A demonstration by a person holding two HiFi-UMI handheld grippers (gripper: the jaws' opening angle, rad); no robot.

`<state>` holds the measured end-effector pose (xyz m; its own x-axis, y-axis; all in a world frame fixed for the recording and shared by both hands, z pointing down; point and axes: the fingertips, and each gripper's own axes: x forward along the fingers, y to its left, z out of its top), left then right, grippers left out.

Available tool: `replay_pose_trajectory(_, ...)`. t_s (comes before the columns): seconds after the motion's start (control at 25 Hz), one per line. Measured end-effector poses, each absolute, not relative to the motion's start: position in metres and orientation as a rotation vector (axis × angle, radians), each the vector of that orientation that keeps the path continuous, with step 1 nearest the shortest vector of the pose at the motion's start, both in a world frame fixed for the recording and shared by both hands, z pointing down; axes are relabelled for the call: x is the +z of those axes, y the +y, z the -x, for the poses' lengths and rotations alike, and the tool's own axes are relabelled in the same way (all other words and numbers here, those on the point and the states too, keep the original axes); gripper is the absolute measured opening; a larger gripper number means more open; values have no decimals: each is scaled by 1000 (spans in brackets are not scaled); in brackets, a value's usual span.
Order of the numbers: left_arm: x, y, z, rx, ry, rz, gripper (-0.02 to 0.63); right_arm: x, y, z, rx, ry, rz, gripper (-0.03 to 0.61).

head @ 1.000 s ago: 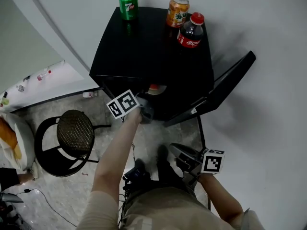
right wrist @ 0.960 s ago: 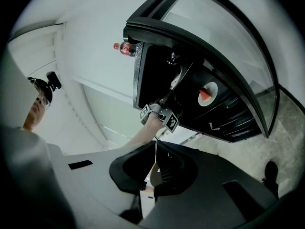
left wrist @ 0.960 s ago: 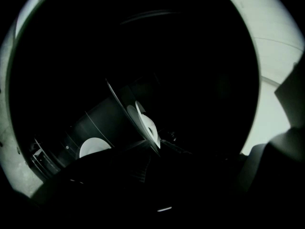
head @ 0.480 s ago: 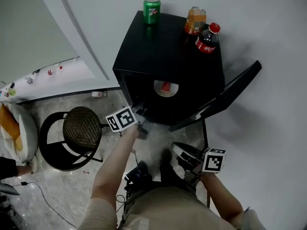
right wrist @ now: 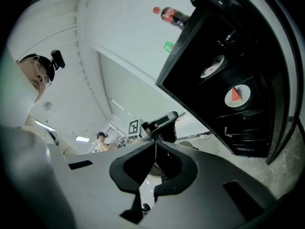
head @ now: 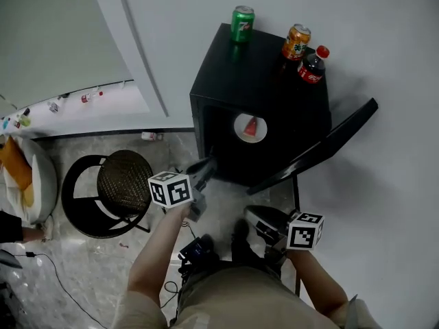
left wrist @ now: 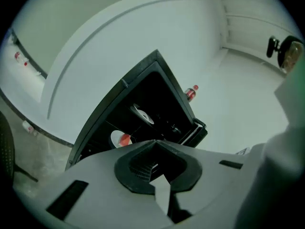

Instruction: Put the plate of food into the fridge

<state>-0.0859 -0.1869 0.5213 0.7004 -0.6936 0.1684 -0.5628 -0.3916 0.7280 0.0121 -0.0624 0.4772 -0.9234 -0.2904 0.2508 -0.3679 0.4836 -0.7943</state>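
Observation:
The white plate [head: 250,127] with a red piece of food rests inside the black fridge [head: 226,67], whose door [head: 322,146] stands open to the right. My left gripper [head: 206,164] hangs just outside the opening's lower left corner; its jaws have just closed and nothing is between them. In the left gripper view the shut tips [left wrist: 155,142] point at the plate [left wrist: 120,139] on its shelf. My right gripper [head: 252,214] is shut and empty, low by the door's near end. The right gripper view shows the plate [right wrist: 237,95] inside and the left gripper [right wrist: 162,123] ahead.
A green can [head: 241,25], an orange can [head: 296,41] and a cola bottle [head: 312,64] stand on the fridge top. A round black wicker chair [head: 116,187] is on the floor to the left. White walls run behind and right of the fridge.
My left gripper has drawn back out of the fridge opening toward me and its jaws have shut. The plate stays inside. The right gripper has barely shifted.

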Motion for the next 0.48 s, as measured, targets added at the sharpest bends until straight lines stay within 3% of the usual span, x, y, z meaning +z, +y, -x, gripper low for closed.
replay_pose_trajectory(0.48, 493, -99, 116, -196, -966, -2213, 9, 463, -30, 35, 1362, -2690, -463, 21)
